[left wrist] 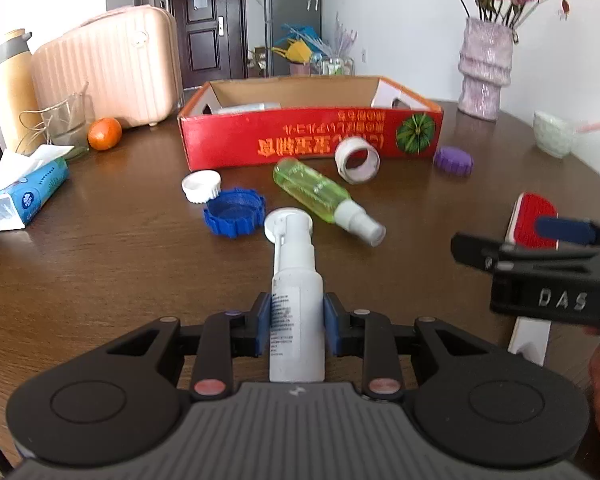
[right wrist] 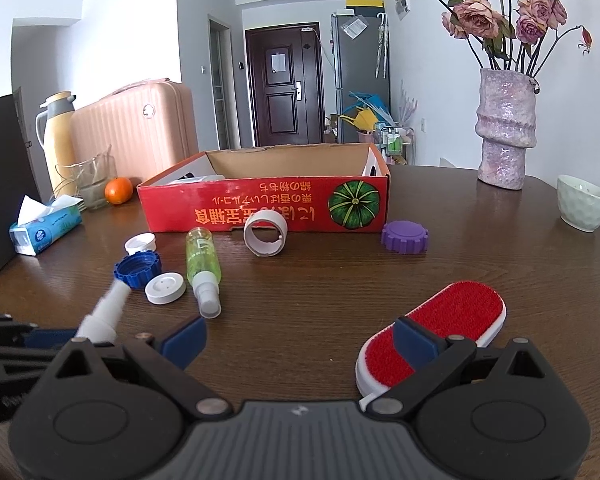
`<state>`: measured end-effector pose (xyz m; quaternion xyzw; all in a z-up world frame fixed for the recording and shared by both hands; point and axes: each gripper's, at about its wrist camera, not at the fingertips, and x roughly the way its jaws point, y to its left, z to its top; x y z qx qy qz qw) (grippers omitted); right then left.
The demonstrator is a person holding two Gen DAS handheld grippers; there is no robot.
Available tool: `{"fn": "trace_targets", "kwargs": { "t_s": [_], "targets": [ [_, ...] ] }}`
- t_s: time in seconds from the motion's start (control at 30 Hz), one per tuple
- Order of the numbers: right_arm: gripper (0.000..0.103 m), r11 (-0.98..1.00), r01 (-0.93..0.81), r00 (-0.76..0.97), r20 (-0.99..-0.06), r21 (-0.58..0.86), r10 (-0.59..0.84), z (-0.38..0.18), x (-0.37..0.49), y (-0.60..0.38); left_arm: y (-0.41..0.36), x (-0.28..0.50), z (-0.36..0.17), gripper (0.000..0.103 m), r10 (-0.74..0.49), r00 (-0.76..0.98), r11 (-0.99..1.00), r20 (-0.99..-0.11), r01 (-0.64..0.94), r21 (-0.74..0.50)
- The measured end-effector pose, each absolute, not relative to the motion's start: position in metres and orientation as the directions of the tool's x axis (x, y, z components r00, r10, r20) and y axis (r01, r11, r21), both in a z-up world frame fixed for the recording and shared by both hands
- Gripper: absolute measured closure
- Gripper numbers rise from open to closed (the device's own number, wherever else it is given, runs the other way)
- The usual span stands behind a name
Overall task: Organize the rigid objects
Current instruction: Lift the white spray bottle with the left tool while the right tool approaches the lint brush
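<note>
A dark wood-grain table is carrying everything. Toward its far side a shallow red cardboard box is sitting, printed with a green pumpkin, its plain brown inside showing. Just in front of it a short white tube ring is lying on its side, and a ribbed purple cap is resting flat beside the box's right corner. Nearer, a red bristly brush with a white oval base is lying partly under the right tongs, whose blue pads are standing wide apart with nothing between them. A clear green spray bottle is lying on its side beside a notched blue cap and a small white cap. The left tongs are gripping a slim white plastic spray bottle by its body, nozzle pointing away toward the box.
</note>
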<state>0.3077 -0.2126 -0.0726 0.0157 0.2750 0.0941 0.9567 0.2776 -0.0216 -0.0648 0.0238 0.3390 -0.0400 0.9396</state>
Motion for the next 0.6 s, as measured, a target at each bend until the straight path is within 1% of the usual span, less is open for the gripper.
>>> {"fn": "trace_targets", "kwargs": {
  "t_s": [0.43, 0.6],
  "targets": [
    [0.003, 0.984, -0.163, 0.832, -0.527, 0.066, 0.174, -0.073, 0.31, -0.211, 0.003, 0.271, -0.03, 0.075, -0.032, 0.843, 0.999, -0.537, 0.028, -0.016],
    [0.003, 0.986, -0.159, 0.835, -0.526, 0.054, 0.164, -0.071, 0.308, -0.209, 0.008, 0.271, -0.022, 0.075, -0.027, 0.86, 1.0, -0.51, 0.018, -0.022]
  ]
}}
